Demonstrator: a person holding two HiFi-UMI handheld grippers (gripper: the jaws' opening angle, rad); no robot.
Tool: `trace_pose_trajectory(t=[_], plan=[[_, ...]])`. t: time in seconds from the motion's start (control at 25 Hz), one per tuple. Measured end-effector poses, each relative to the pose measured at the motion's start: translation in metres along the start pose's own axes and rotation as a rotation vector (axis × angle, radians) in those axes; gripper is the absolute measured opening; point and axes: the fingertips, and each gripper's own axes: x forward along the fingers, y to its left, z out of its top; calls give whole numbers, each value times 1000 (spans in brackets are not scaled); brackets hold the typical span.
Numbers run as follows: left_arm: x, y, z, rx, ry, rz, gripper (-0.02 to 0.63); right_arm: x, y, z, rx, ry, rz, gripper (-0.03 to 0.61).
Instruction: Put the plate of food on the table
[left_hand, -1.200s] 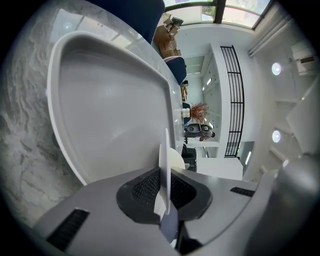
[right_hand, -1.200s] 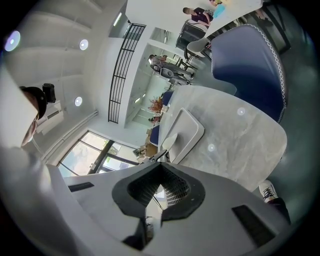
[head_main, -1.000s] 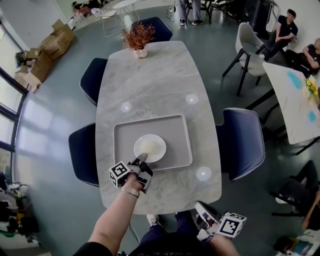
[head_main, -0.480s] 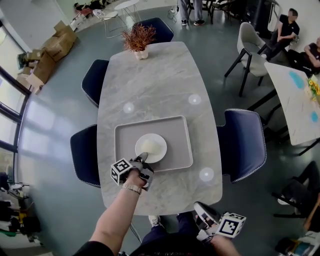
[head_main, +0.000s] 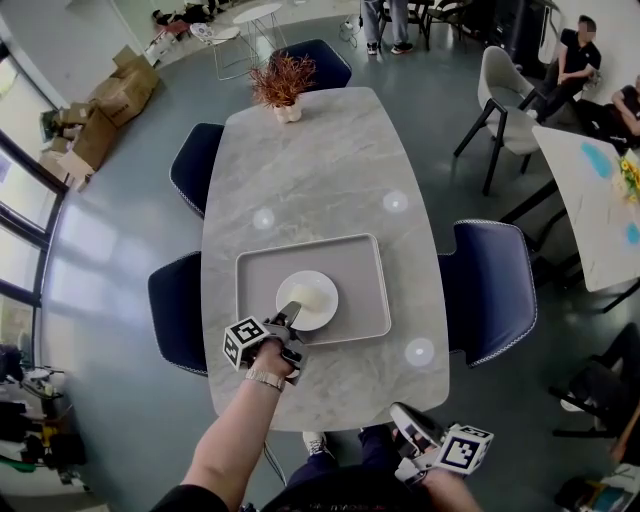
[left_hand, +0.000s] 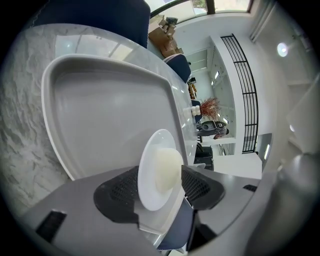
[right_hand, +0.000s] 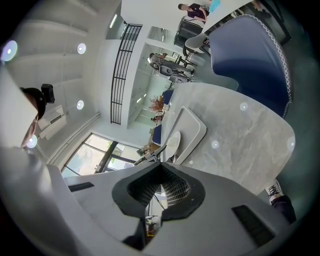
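Left gripper view: my left gripper (left_hand: 160, 175) is opening its jaws, the plate (left_hand: 148, 192) rim between them.
Plate sits on the tray (left_hand: 100, 110); my right gripper (right_hand: 159, 186) is closed.

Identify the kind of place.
Probably a staff dining or break area: a marble-look dining table with blue chairs, a second table with people seated beside it, and cardboard boxes.

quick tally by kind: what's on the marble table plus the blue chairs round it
grey rectangular tray: 1
white round plate of pale food: 1
white pot of reddish dried plant: 1
dark blue chairs: 4
total: 7
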Motion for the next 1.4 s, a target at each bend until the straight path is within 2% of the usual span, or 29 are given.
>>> trace_pose_trajectory(t=[0.04,0.16,0.24,0.32,0.4,0.76,1.04,1.08,1.16,1.2,1.28,1.32,1.36,1.4], plan=[[-1,-1,0,6,5,4,263,0,-2,0,-9,3,-7,9],[-4,-2,-1,20,9,1,274,2,-2,-2,-8,12,-7,9],[-4,-3,-2,23,16,-13,303,4,-1,-4,-7,13,-2,9],[-3,-7,-4,33,36,-12,400,3,-1,-5,-25,14,-14,9],[-4,-12,-6,53,50,0,448,3,-2,-7,-36,16,-28,9],[-32,-12,-14,99,62,-44,463,6,3,-8,-38,9,-9,9],[-64,-32,-22,182,93,-208,458,16,9,-21,-49,74,30,9],[-70,-35,-24,184,94,-235,447,17,12,-22,-53,82,35,9],[-83,-39,-25,208,83,-273,373,21,16,-21,-72,99,40,9],[-89,-40,-26,230,71,-289,282,23,16,-21,-81,110,46,9],[-100,-48,-28,262,44,-341,172,26,15,-23,-88,147,56,9],[-107,-54,-29,267,30,-381,88,27,16,-25,-82,165,61,9],[-114,-62,-28,266,18,-424,31,30,19,-26,-81,178,67,9],[-122,-70,-28,265,10,-470,9,33,22,-26,-98,188,69,9]])
